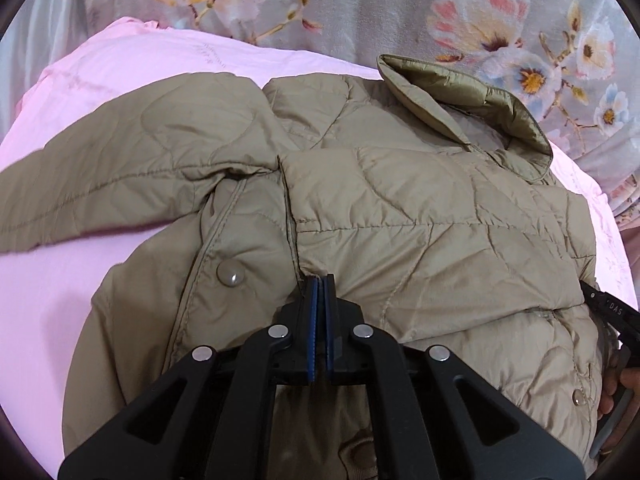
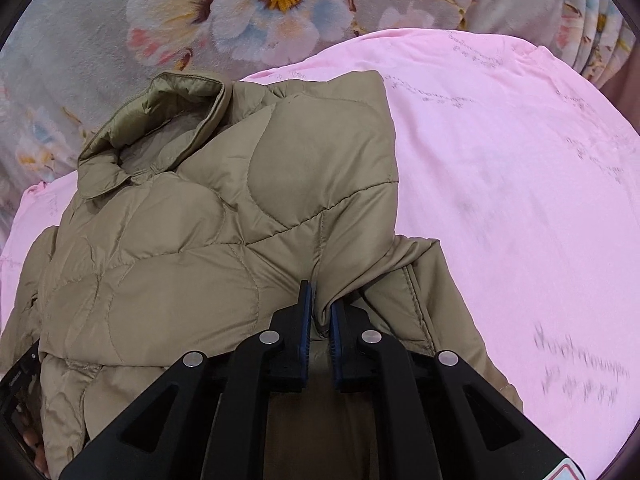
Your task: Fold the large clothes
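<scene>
One quilted khaki jacket [image 1: 400, 208] lies on one pink sheet [image 1: 80, 280] over a floral blanket [image 1: 360, 8]. Two grippers: the left gripper [image 1: 319, 280] and the right gripper [image 2: 318, 296] each have jaws clamped on the jacket's near edge. Two snap buttons [image 1: 229, 274] show.

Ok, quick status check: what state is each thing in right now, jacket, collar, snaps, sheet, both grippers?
Jacket: partly folded, lying on the sheet, one sleeve stretched out to the side.
Collar: standing up, lining showing.
Snap button: unfastened, exposed on the front edge.
Pink sheet: spread flat under the jacket.
Left gripper: shut, pinching a jacket edge.
Right gripper: shut on a fold of jacket fabric.
</scene>
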{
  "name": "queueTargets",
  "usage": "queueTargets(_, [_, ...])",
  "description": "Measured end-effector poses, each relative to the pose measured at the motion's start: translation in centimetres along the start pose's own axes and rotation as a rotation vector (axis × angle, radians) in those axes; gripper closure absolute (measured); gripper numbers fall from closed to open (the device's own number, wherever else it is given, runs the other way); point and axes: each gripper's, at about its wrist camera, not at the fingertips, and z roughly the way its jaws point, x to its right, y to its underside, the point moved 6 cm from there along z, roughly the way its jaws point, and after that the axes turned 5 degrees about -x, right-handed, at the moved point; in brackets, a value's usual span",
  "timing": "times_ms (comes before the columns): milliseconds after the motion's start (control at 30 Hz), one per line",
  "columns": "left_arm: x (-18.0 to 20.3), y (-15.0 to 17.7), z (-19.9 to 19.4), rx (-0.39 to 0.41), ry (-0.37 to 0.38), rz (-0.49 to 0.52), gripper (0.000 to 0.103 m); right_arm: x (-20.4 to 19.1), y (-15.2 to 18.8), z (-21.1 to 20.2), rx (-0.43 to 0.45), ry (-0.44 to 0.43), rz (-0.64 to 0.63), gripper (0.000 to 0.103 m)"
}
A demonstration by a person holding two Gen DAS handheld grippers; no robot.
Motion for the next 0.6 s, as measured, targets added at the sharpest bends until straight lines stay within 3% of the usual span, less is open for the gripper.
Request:
queueTargets(200, [0.3, 4.5, -3.0, -0.004, 0.009, -0.001, 0.100, 1.1, 4.3, -3.2, -0.008, -0.021, 0.014, 0.095])
queueTargets(333, [0.2, 5.8, -4.9, -0.002, -0.016, 0.015, 0.100, 1.3, 5.7, -4.8, -0.025, -0.038, 0.003, 0.087])
queueTargets(400, [0.1, 5.2, -6.7, 0.012, -0.062, 0.026, 0.078, 1.5, 5.7, -6.5, -0.021, -0.018, -0.001, 0.072])
queueTargets(433, [0.3, 4.6, -7.9, 0.035, -0.066, 0.033, 0.052, 1.5, 5.5, -8.2, 0.023, -0.004, -0.008, 0.062])
queueTargets(467, [0.5, 4.0, -9.0, 0.060, -0.063, 0.038, 0.036, 1.4, 5.4, -9.4, 0.060, 0.002, -0.016, 0.059])
queueTargets(533, [1.9, 2.1, -12.0, 0.153, -0.059, 0.061, 0.034, 0.3, 4.9, -11.7, 0.117, -0.011, -0.048, 0.059])
queueTargets(600, [4.4, 0.4, -13.3, 0.183, -0.030, 0.098, 0.034, -2.4, 4.0, -12.6, 0.113, -0.061, -0.106, 0.059])
